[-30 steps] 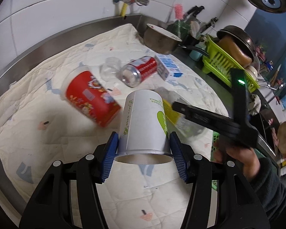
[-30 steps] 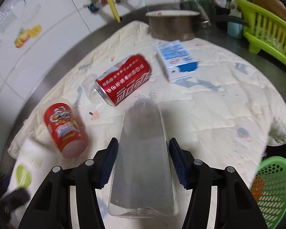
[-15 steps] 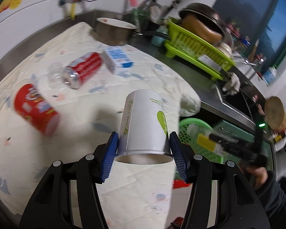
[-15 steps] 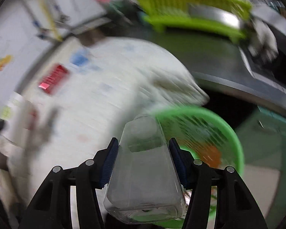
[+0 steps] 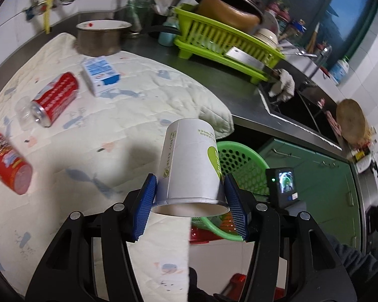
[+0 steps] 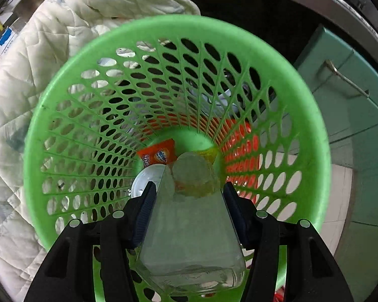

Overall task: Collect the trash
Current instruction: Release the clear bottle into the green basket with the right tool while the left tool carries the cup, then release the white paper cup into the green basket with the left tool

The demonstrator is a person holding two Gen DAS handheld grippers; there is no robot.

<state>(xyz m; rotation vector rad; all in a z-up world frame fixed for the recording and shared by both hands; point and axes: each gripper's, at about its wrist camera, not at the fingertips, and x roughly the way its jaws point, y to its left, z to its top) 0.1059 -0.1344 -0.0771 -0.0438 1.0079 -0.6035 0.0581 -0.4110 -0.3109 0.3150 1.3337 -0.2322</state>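
Two pieces of trash are in hand at once, and the step looks like the drop into the basket (image 6: 53,136). That green perforated basket, standing below the counter edge beside the hanging quilt (image 5: 148,93), is the biggest container in play. Its mouth fills the right wrist view, so the right gripper (image 6: 187,210) is poised directly over it, pointing down inside. At its bottom lie an orange packet (image 6: 158,154), something yellow and a round whitish lid or can end; more I cannot make out.

On the quilt, four items wait: a red snack tube (image 5: 8,162), a red can (image 5: 54,98) with a clear cup (image 5: 24,112) touching it, and a blue-and-white carton (image 5: 100,74) near the steel pot (image 5: 102,37).

Next in size, the clear bottle (image 6: 191,226) is clamped between the right gripper's pads, neck down toward the basket floor. Its next move, I judge, is simply to part the jaws and let it fall.

Smallest, the paper cup (image 5: 191,161) is pinched at its rim by the left gripper (image 5: 189,210), base forward, above the quilt's edge with the basket just beyond. It needs carrying over the basket mouth before release.
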